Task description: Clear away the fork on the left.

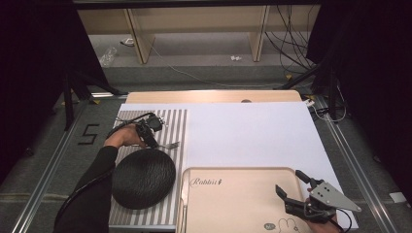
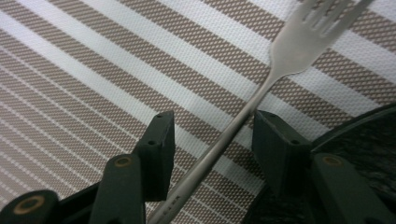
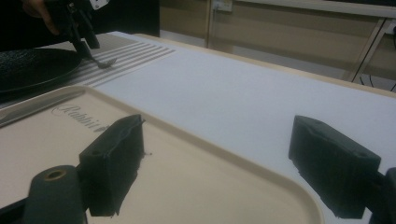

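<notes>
In your left gripper view, the fork (image 2: 261,88) loses its tine tips at the top edge and its handle end at the bottom edge. The black plate (image 2: 359,135) is cut off at the right. In your high view, the tray's (image 1: 233,213) near side runs past the bottom edge.

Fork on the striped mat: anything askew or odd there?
The fork lies diagonally across the striped placemat, beside the black plate, not squared to either. The left gripper straddles its handle, pads not yet touching. Nothing is spilled or damaged.
</notes>
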Demonstrator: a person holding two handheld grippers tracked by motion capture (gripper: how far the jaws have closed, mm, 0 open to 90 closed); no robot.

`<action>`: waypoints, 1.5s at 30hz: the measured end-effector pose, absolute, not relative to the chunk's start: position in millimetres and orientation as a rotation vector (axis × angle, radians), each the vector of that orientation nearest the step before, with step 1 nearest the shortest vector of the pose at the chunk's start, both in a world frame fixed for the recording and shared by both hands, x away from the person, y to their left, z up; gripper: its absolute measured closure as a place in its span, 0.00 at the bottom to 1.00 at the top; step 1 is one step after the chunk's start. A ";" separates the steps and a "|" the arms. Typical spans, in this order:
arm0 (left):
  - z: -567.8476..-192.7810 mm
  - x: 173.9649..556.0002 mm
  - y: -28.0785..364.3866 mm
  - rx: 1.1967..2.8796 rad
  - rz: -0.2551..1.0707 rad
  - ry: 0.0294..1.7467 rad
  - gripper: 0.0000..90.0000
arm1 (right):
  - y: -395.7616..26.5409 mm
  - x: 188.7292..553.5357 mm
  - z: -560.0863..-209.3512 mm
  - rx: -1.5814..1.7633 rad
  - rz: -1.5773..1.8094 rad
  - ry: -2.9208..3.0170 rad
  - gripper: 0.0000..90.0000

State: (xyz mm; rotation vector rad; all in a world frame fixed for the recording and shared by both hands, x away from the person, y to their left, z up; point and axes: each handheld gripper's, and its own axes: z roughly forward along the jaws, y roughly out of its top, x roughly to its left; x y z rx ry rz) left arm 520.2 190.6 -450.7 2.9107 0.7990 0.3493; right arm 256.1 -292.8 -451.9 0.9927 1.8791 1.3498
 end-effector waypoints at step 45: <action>-458.2 524.3 187.9 2.983 0.179 0.745 0.89 | -291.6 255.4 -451.4 0.984 1.349 1.885 0.21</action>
